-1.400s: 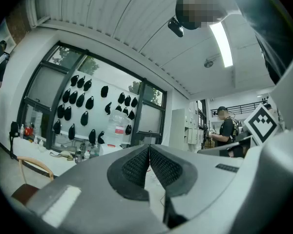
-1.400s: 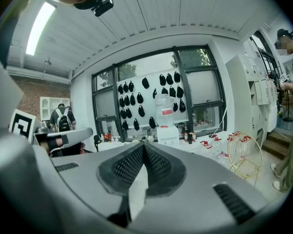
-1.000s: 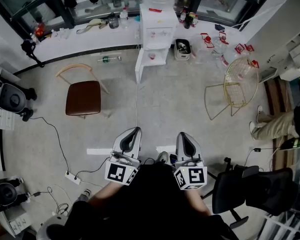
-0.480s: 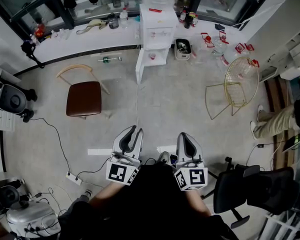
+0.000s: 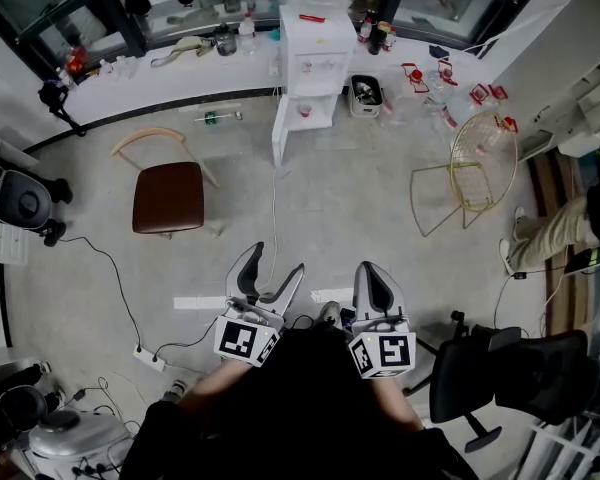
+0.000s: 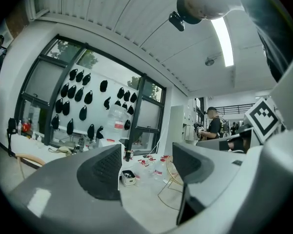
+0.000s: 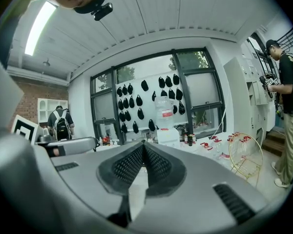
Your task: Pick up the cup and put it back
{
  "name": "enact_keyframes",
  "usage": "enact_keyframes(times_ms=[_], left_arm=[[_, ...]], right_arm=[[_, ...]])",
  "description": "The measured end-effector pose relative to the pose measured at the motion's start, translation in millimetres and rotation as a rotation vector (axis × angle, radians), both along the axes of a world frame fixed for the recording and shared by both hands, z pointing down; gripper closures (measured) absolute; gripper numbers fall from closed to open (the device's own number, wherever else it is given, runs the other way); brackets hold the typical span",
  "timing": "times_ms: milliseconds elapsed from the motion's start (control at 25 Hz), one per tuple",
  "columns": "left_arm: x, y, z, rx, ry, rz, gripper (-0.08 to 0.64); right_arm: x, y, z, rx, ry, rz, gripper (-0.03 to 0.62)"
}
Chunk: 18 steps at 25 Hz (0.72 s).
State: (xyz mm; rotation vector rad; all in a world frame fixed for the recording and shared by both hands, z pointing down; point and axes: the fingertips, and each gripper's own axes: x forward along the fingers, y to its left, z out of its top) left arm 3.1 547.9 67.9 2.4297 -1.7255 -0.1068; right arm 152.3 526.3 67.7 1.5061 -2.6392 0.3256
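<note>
Pale concrete floor (image 5: 330, 198) fills the head view. A curved white counter (image 5: 180, 78) runs under dark windows at the far side, with a white water-dispenser cabinet (image 5: 315, 58) at its middle. A brown-seated chair (image 5: 167, 195) stands to the left and a gold wire chair (image 5: 475, 173) to the right.

Both tools are held low, close to the person's body, pointing towards the cabinet. The left gripper (image 5: 275, 260) has just been opening; its 2 jaws stand wide apart with nothing between them. The right gripper (image 5: 373, 271) is closed on nothing.

No cup can be picked out for sure. It is probably among the small clutter on the counter or cabinet, well apart from both grippers. The pick looks not yet begun, and the next move calls for walking closer and locating the cup.
</note>
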Motion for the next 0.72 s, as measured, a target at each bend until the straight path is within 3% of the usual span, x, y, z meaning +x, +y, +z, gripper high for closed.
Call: enact_keyframes(times_ms=[520, 720], left_arm=[[-55.9, -11.1, 9.5, -0.023, 0.011, 0.066, 0.253], [-61.9, -29.6, 21.5, -0.029, 0.017, 0.078, 0.253]], right_arm=[[-51.3, -10.9, -2.3, 0.000, -0.001, 0.081, 0.598], [-59.9, -26.7, 1.8, -0.002, 0.000, 0.091, 0.598]])
